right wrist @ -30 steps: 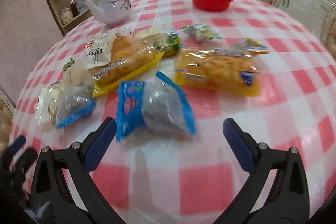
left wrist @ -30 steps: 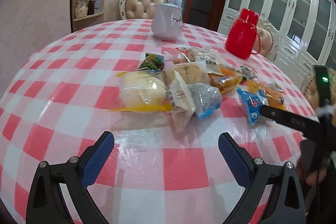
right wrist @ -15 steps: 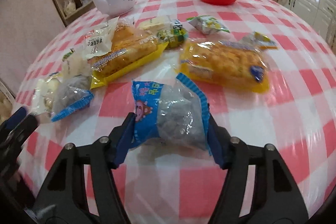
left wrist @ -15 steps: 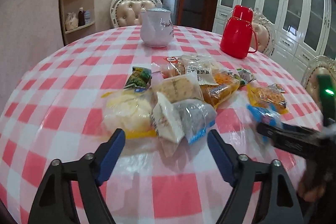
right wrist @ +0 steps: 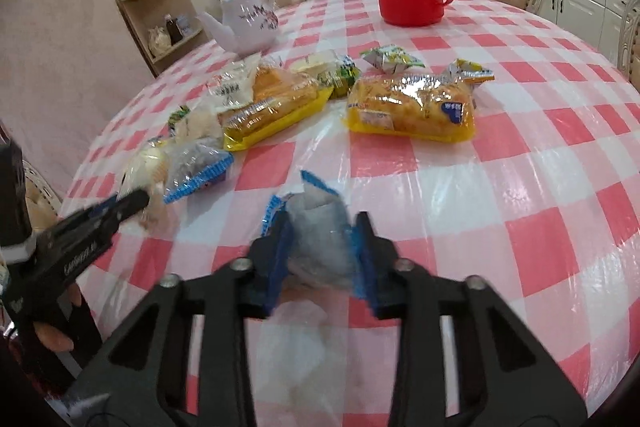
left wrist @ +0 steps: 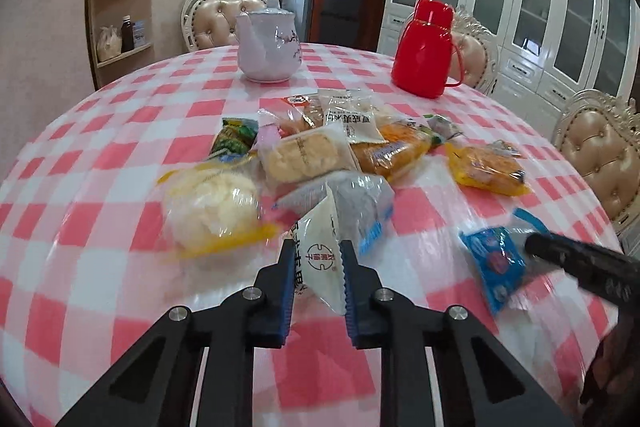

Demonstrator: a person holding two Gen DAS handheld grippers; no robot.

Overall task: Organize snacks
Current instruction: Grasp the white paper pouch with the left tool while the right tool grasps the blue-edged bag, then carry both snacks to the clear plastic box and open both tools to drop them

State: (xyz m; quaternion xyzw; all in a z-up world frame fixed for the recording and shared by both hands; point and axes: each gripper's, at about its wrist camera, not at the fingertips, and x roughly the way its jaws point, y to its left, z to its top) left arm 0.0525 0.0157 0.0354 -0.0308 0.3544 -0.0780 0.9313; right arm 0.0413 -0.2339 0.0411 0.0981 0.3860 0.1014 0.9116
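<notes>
Several snack packets lie in a heap on the pink checked tablecloth [left wrist: 100, 267]. My left gripper [left wrist: 318, 267] is shut on a white snack packet [left wrist: 320, 251] at the near edge of the heap. My right gripper [right wrist: 322, 247] is shut on a blue and clear snack packet [right wrist: 316, 227], which also shows in the left wrist view [left wrist: 494, 261]. A round yellow bun packet [left wrist: 212, 211] lies left of the white one. A yellow bread packet [right wrist: 412, 107] lies apart on the right.
A white teapot [left wrist: 268, 47] and a red thermos jug [left wrist: 426, 47] stand at the far side of the round table. Padded chairs [left wrist: 600, 163] ring the table. A corner shelf [left wrist: 120, 23] and white cabinets stand behind.
Both grippers moved forward and closed: the left on the white packet, the right on the blue and clear packet. Both were open a second ago.
</notes>
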